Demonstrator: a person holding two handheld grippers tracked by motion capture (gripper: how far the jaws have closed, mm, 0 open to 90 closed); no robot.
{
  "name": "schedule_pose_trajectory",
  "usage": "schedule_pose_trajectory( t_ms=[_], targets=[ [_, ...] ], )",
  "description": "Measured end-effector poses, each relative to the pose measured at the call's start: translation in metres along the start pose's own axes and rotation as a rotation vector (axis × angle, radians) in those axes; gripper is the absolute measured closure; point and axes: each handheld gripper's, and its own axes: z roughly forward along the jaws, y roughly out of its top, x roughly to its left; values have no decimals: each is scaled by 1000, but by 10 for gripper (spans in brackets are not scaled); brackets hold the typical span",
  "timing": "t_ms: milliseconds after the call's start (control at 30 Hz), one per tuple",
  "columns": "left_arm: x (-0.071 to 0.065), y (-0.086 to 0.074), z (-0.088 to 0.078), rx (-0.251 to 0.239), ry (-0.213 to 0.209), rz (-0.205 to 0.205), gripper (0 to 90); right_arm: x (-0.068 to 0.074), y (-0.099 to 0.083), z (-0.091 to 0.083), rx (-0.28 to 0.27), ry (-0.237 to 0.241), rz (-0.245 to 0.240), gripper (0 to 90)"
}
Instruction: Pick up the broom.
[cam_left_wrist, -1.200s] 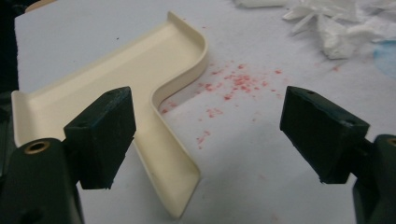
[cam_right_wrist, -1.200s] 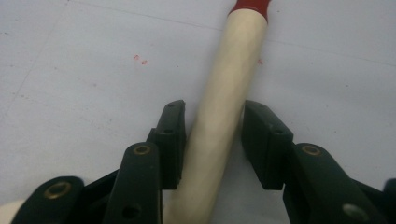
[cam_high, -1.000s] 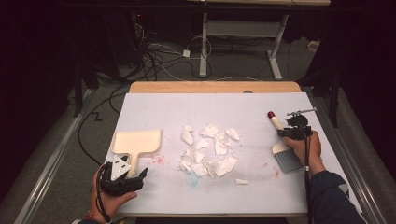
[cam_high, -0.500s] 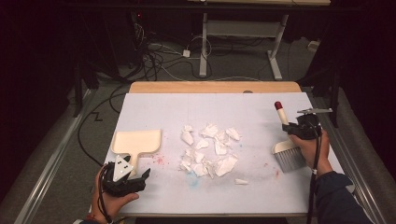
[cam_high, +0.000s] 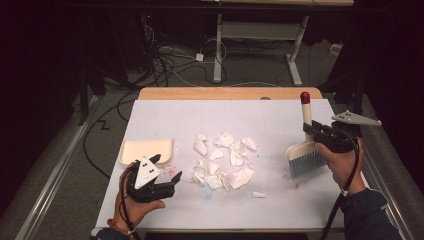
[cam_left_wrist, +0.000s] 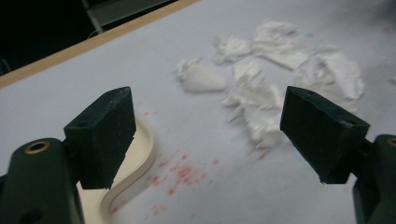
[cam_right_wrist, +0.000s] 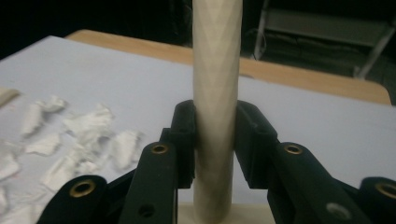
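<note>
Several torn white paper scraps (cam_high: 223, 160) lie in a heap mid-table, also ahead of the left jaws in the left gripper view (cam_left_wrist: 261, 88). A cream dustpan (cam_high: 146, 150) rests flat at the left, its curved edge (cam_left_wrist: 140, 154) beside my left jaws. My left gripper (cam_high: 170, 184) hovers low near the front left, open and empty (cam_left_wrist: 205, 135). My right gripper (cam_high: 309, 131) is shut on the pale handle (cam_right_wrist: 217, 93) of a small brush (cam_high: 305, 159) with a red tip and grey bristles, lifted above the table's right side.
The table has a pale blue-white cover (cam_high: 240, 112) with red and blue specks, and a wooden far edge (cam_high: 225, 93). Cables and metal frame legs (cam_high: 218, 40) lie on the floor beyond. A lone scrap (cam_high: 258, 194) sits near the front.
My right gripper has lifted the brush up and away from the table surface, tilting it upright. My left gripper has risen a little and shifted right, beside the dustpan.
</note>
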Motion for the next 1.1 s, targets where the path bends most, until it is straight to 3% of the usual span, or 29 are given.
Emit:
schedule_pose_trajectory(
  t_ms=[67,233,367,400,433,600,667,733,800,833,900,1100],
  targets=[
    [-14,10,4,-12,-26,52,173,11,4,-7,-37,15,-18,719],
    [-50,33,15,-39,-142,101,169,37,10,-20,-110,62,-47,719],
    [-73,49,27,-62,-261,99,170,56,9,-23,-156,93,-52,719],
    [-73,49,27,-62,-261,99,170,60,9,-23,-166,104,-56,719],
    [-83,56,35,-67,-290,107,175,64,8,-24,-172,111,-54,719],
    [-106,72,58,-79,-370,95,186,84,5,-24,-204,144,-65,718],
    [-115,77,68,-79,-384,118,190,92,4,-25,-216,158,-65,719],
    [-121,80,78,-88,-394,115,196,100,3,-25,-224,176,-75,718],
    [-126,81,85,-106,-363,132,213,107,1,-25,-226,191,-98,719],
    [-126,82,87,-114,-352,124,223,110,0,-25,-225,198,-97,718],
    [-125,83,93,-110,-376,99,239,116,-2,-25,-229,208,-110,718],
    [-121,83,98,-136,-371,88,334,130,-8,-24,-239,231,-142,718]
  ],
)
